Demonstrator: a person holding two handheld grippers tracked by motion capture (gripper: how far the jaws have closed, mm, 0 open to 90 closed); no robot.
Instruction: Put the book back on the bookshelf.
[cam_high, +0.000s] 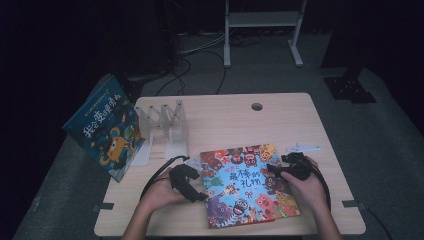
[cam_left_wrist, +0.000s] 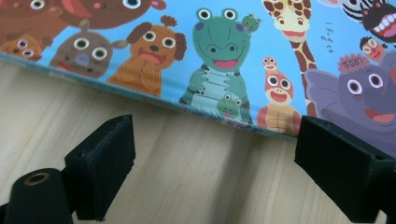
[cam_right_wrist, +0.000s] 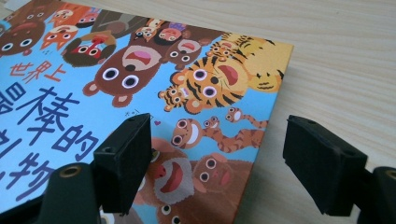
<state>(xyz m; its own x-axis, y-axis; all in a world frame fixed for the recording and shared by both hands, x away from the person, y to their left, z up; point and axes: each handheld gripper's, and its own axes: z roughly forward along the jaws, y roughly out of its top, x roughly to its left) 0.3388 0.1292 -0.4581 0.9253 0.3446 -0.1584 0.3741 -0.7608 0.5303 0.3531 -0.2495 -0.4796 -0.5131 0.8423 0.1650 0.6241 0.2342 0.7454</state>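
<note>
My left tool (cam_high: 194, 186) stands wide open and empty, just short of the picture book (cam_high: 247, 184), whose long left edge runs across ahead of its jaws, flat on the counter (cam_high: 280, 117). My right tool (cam_high: 280, 170), also open, straddles the book's right edge, gripping nothing.

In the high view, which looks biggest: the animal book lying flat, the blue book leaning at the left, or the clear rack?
1. Animal book.
2. Blue book, nearly as big; it leans, so this is unsure.
3. Clear rack, smallest.
</note>
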